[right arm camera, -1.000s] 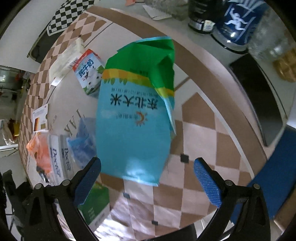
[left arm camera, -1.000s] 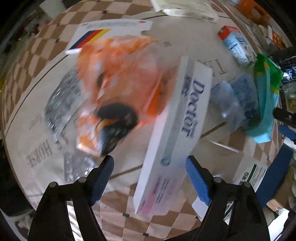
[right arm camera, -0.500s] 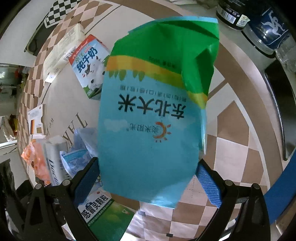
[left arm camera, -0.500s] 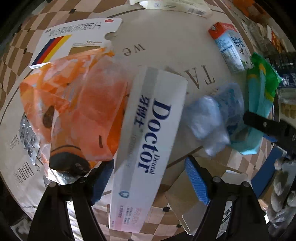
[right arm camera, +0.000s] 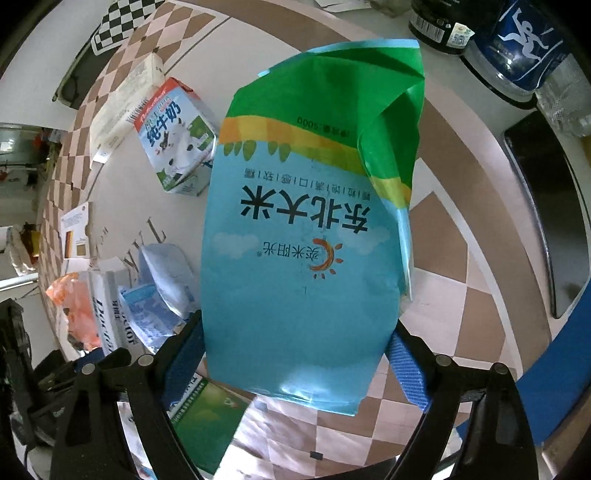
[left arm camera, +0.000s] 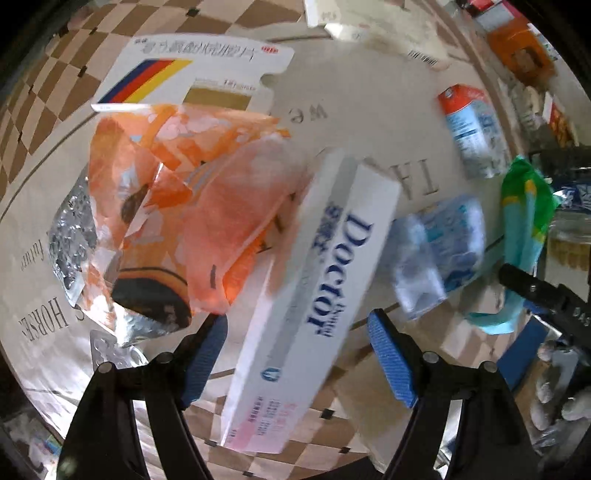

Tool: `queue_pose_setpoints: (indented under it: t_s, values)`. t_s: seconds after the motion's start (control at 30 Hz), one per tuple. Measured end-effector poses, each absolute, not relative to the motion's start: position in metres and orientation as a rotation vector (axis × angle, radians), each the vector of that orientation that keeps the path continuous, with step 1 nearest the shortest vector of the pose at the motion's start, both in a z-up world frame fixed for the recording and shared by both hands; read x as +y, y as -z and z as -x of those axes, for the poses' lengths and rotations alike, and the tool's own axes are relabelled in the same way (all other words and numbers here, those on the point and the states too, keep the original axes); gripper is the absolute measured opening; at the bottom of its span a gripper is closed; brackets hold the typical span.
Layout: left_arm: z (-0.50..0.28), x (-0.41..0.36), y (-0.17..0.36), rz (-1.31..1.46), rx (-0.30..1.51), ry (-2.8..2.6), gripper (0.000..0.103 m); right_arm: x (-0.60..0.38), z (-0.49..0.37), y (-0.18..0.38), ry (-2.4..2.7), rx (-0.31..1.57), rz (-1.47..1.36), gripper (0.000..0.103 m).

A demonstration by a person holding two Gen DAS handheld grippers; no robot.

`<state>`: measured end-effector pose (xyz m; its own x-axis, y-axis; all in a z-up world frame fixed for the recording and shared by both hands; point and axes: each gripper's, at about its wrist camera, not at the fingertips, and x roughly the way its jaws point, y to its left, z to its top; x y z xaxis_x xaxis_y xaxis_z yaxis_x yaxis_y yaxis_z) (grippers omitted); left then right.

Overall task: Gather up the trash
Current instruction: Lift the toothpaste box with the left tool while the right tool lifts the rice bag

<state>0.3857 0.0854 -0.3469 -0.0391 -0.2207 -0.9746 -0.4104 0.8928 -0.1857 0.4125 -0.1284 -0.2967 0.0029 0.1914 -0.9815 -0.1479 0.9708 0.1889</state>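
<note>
Nearest the left camera, the left gripper [left arm camera: 295,325] pointed almost straight down with its fingers fairly wide. The white toothpaste box [left arm camera: 314,295] lay between them, with a gap on each side, so nothing was gripped there yet. Just beside the box, on its left, sat a crumpled orange wrapper [left arm camera: 192,206], touching a foil blister sheet [left arm camera: 70,236]. To the box's right lay a soft blue-and-white pouch [left arm camera: 443,243]. Beyond the wrapper was a flattened medicine card [left arm camera: 192,70] with a striped flag mark.

In the right camera, the right gripper [right arm camera: 295,325] had just been closing, with the blue-and-green rice bag [right arm camera: 303,240] between its fingers. The pads appeared to bear on the bag's lower edges, and the bag bowed a little (as a squeezed empty bag would), so I judged it held. A green carton [right arm camera: 207,410] lay under the near left finger. Farther off stood a milk carton [right arm camera: 177,140], tipped on its side, and at the far rim of the checked table [right arm camera: 461,258] stood a dark bottle [right arm camera: 439,18].

As for progress, the task looked barely begun. One piece seemed to be in a grip and one was lined up. The wrapper, foil, pouch, card and cartons all lay loose on the table. No bin or sack for the trash showed in either view, so where it was to go could not be told.
</note>
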Motion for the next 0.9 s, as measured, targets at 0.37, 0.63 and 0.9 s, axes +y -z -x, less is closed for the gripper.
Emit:
queue_pose_setpoints:
  t_s: [0.37, 0.63, 0.9]
  values:
    - [-0.376, 0.085, 0.364, 0.382, 1.68, -0.194, 0.049, -0.119, -0.421, 0.304, -0.251, 1.539, 0.045, 0.092]
    - [-0.392, 0.095, 0.311, 0.351, 1.615, -0.262, 0.049, -0.102, -0.408, 0.297, -0.275, 1.509, 0.079, 0.087]
    - [-0.369, 0.099, 0.23, 0.33, 1.49, -0.346, 0.048, -0.111, -0.394, 0.265, -0.341, 1.456, 0.059, 0.084]
